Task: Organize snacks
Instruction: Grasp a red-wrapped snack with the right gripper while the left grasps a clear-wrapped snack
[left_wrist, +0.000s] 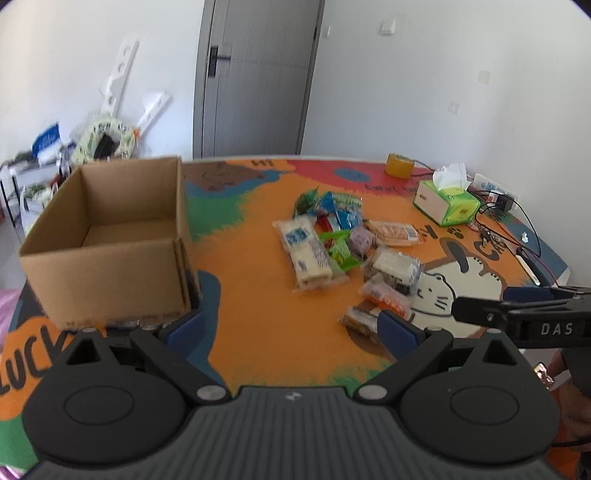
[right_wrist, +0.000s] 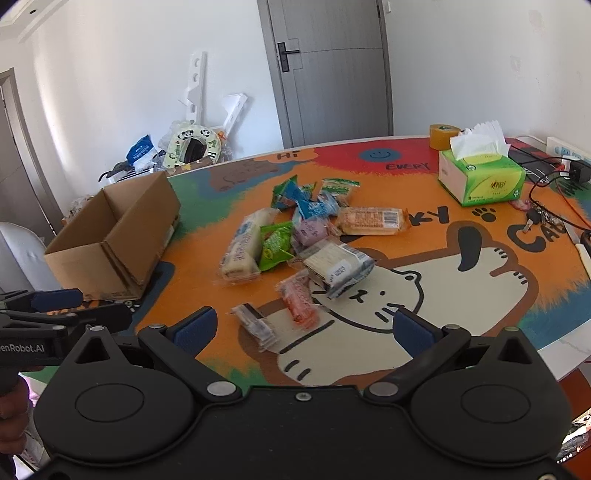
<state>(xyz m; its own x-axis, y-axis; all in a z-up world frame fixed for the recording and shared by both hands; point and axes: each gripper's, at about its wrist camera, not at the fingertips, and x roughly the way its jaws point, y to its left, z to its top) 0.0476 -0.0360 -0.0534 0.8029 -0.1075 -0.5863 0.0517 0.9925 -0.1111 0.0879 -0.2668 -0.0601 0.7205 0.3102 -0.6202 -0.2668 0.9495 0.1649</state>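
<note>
Right wrist view: right tongs (right_wrist: 303, 328) and left tongs (left_wrist: 291, 326) spread apart, empty; snack packets (right_wrist: 295, 240) beside cardboard box (right_wrist: 110, 240) on surface (right_wrist: 480, 295).

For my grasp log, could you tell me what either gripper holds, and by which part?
Nothing: the left gripper and right gripper are both open and empty.
</note>
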